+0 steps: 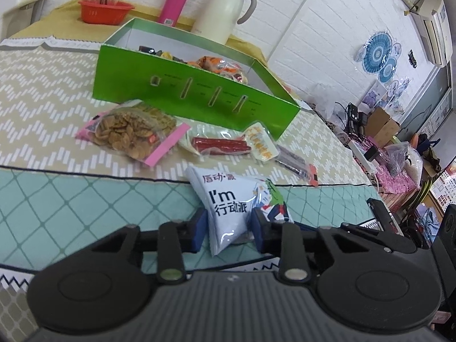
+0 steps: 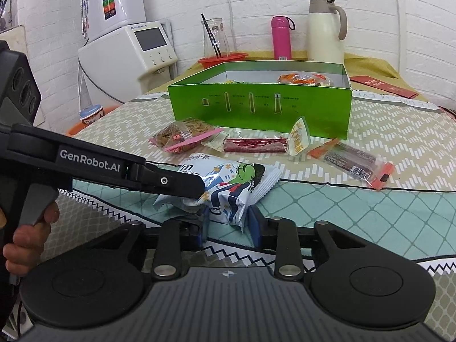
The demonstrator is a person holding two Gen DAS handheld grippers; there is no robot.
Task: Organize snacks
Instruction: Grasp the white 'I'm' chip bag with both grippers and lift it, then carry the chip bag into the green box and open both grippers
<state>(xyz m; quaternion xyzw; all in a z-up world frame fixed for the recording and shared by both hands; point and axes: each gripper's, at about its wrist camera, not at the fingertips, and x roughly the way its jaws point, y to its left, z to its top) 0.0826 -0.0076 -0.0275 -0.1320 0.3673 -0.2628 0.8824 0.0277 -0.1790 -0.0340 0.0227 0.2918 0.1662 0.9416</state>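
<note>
A white snack bag [image 1: 228, 199] printed "I'm" lies at the front of the table, and my left gripper [image 1: 229, 226] is shut on its near end with a blue pad against each side. In the right wrist view, one left finger [image 2: 171, 182] lies across the same bag [image 2: 236, 188]. My right gripper [image 2: 229, 222] stands open just short of the bag's near corner. The green box [image 1: 196, 97] behind holds orange packets [image 2: 302, 79]. In front of it lie a biscuit bag [image 1: 128, 131], a red strip pack [image 1: 219, 144], a yellow packet [image 1: 260, 142] and a dark bar [image 2: 356, 162].
A cream jug [image 2: 325, 34], a pink bottle [image 2: 280, 40] and a red basket [image 2: 222, 58] with a glass carafe stand behind the box. A white appliance [image 2: 128, 57] is at the far left. A hand [image 2: 28, 239] holds the left gripper. Clutter fills the floor [image 1: 384, 148] to the right.
</note>
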